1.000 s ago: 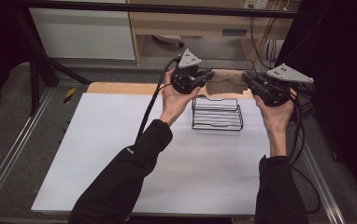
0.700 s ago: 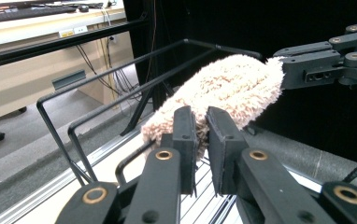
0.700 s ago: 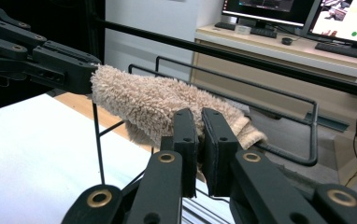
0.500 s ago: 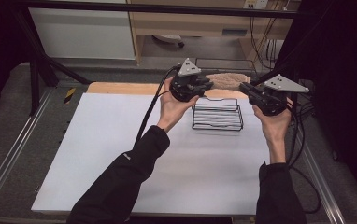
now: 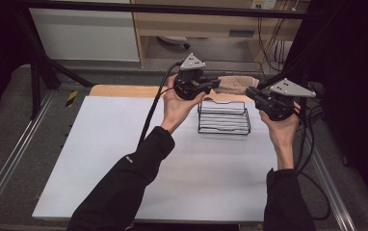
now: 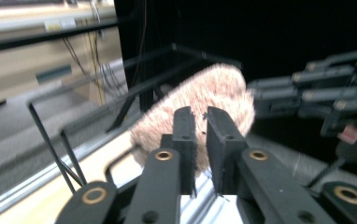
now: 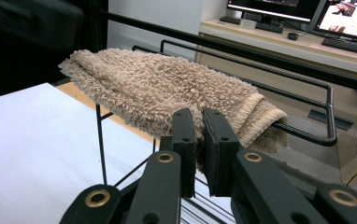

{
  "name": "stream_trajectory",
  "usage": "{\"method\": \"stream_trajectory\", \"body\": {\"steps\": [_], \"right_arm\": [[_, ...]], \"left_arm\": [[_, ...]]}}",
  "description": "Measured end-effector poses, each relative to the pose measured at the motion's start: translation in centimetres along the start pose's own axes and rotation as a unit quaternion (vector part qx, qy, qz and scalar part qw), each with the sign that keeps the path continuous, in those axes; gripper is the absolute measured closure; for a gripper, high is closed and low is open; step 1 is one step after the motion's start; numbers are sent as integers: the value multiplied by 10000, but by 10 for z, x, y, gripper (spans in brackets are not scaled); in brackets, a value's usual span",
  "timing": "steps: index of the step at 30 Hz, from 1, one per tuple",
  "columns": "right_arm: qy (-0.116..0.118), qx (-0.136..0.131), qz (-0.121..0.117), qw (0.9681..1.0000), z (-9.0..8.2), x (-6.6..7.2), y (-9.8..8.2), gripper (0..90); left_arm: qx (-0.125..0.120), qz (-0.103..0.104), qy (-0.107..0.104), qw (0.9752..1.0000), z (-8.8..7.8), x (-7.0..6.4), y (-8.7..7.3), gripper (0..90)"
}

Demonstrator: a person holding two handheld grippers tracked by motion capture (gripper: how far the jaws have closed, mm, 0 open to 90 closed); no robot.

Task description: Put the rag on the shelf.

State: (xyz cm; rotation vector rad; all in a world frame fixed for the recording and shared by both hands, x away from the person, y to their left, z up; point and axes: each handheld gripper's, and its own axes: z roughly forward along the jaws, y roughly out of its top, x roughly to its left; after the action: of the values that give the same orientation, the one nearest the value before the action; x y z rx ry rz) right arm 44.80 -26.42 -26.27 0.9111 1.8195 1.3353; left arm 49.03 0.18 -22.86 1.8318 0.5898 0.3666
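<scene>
We hold the beige fuzzy cloth [image 5: 237, 84] stretched between our two grippers, above the far rim of the black wire basket [image 5: 224, 118] on the white table [image 5: 105, 159]. Our left gripper [image 5: 214, 84] is clenched on the cloth's left end; its jaws have just been closing, with the cloth between them. Our right gripper [image 5: 250, 92] is clamped on the cloth's lower edge near its hemmed end [image 7: 256, 116].
</scene>
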Motion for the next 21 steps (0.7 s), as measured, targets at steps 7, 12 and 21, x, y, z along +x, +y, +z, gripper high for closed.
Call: {"method": "stream_trajectory", "body": {"steps": [7,12,21], "right_arm": [[78,25,65,9999,-4,1,-3,780],[137,-30,202,9997,-8,3,-1,714],[188,235,482,9984,-4,3,-4,879]], "left_arm": [[387,43,58,9992,10,0,-11,876],[470,142,112,9987,13,0,-13,885],[571,269,203,9978,20,0,-21,888]]}}
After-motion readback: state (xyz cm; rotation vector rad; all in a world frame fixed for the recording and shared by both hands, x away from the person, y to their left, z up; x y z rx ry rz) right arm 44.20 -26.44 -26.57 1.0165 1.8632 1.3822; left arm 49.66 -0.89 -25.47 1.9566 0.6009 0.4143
